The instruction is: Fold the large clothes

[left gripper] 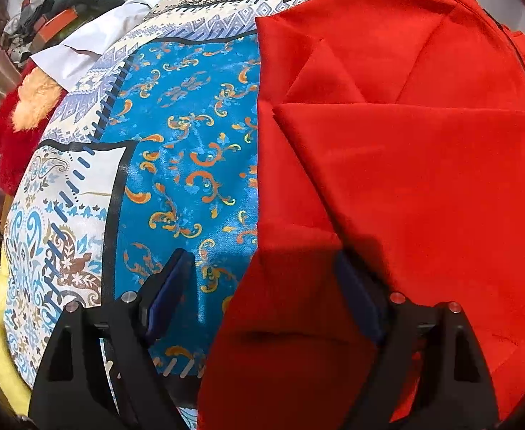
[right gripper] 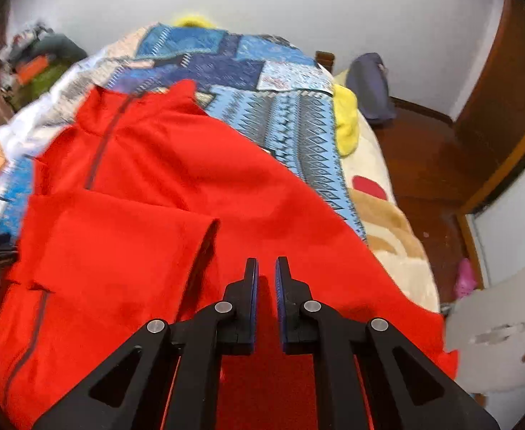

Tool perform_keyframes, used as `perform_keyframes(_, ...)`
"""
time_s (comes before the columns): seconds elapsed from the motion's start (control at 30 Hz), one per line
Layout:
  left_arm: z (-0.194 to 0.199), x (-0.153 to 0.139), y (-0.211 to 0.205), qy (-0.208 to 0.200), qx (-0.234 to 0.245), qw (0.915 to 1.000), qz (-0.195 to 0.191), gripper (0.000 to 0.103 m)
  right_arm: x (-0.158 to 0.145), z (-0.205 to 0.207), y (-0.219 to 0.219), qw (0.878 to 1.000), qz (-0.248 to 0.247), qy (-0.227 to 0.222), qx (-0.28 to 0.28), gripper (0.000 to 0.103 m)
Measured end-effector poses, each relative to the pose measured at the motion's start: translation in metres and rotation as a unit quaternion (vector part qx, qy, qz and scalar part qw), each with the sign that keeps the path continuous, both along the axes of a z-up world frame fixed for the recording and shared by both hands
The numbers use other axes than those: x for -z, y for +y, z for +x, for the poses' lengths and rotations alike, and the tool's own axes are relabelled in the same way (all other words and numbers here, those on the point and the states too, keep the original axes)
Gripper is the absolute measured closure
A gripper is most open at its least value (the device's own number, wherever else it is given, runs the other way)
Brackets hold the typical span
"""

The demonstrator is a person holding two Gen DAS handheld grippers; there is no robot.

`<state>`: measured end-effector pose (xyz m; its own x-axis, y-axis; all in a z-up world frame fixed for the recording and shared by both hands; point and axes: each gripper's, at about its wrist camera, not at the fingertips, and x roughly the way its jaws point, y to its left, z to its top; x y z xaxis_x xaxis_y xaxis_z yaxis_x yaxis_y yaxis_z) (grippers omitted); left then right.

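My right gripper (right gripper: 266, 272): clenched on nothing, low centre; may snag fabric.
My left gripper (left gripper: 262, 294): released, straddling the hem; could pinch the bedspread (left gripper: 190, 143) too.
Red jacket (right gripper: 147, 193): centre frame, half folded; sleeve could slip.

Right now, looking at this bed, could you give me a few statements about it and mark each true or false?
1. The red garment lies on a patterned blue bedspread. True.
2. The left gripper has its fingers closed tight. False: they stand wide apart.
3. The right gripper has its fingers nearly together. True.
4. The garment is green. False: it is red.
5. The garment has a dark zipper. True.
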<state>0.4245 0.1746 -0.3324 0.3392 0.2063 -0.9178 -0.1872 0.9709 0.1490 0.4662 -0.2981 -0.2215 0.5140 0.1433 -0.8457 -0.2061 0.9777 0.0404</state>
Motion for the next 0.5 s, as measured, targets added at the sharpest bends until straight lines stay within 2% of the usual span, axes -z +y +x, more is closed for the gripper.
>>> perform_keyframes(0.2,-0.004,-0.027,0.006,-0.02,-0.012,0.9996,-0.017,0.021,-0.007,0.002,0.026,0.998,0.037,0.027,-0.04,0.096)
perform_keyframes(0.37,-0.007,-0.059,0.008,-0.051,0.002,0.9985,-0.021,0.02,0.003,0.008,0.062,0.998,-0.002,0.026,-0.056,0.096)
perform_keyframes(0.5,-0.005,-0.064,0.0,-0.051,0.02,0.9962,-0.068,0.02,0.018,0.005,0.081,0.995,-0.005,0.045,-0.084,0.096)
